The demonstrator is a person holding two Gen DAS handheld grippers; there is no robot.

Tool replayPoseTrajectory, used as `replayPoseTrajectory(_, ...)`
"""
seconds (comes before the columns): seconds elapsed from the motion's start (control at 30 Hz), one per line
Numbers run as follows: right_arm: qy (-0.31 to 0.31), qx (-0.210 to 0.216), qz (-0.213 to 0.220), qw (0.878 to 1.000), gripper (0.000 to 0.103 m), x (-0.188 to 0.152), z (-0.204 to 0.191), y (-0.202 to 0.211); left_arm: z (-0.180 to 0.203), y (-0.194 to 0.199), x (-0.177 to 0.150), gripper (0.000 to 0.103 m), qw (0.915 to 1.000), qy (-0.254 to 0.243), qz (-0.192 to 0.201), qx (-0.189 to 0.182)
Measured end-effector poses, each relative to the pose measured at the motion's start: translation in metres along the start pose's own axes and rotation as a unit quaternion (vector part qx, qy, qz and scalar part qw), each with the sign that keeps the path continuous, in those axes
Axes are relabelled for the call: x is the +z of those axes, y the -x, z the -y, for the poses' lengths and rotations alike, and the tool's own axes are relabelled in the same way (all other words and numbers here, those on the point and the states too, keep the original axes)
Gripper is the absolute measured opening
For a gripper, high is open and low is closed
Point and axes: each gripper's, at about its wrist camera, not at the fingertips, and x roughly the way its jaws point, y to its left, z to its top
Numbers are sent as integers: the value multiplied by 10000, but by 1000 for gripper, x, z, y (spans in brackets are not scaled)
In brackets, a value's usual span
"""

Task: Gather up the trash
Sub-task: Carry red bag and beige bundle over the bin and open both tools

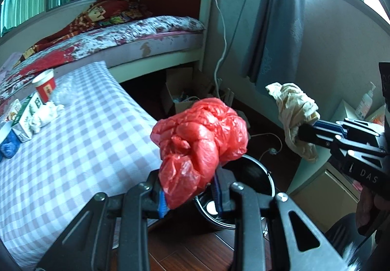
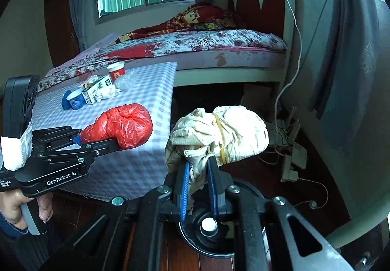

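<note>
The left gripper is reaching forward at a slight upward tilt, its blue-padded fingers squeezing inward on a load. The right gripper is doing the same beside it, its fingers pinching close together. A bare hand is wrapping around the left gripper's handle.

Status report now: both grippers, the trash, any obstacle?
Left gripper shut on red bag. Right gripper shut on beige wad. Black bin below, unobstructed.
</note>
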Motion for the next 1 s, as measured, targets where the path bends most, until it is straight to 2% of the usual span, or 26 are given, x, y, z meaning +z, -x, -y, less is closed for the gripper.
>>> replayPoseTrajectory(0.4,-115,-194,-655,9976,16,-38,39,-26,40,-49,-14,30,9970,-242,-618,-407)
replayPoseTrajectory(0.67,12,-20,-1320,9912,16,-69,57,-69,50,-100,-33,30,9891,-276,-1276,-687)
replayPoseTrajectory(0.8,119,83,-1605,9869,16,-78,63,-92,50,-128,-41,30,9841,-333,-1614,-661)
replayPoseTrajectory(0.93,200,188,-1853,9823,16,-84,70,-115,53,-146,-45,30,9812,-355,-1785,-647)
replayPoseTrajectory(0.97,209,229,-1889,9815,16,-85,71,-120,54,-149,-46,30,9806,-359,-1814,-658)
replayPoseTrajectory(1.0,216,269,-1936,9805,16,-88,72,-125,53,-152,-47,36,9796,-342,-1857,-690)
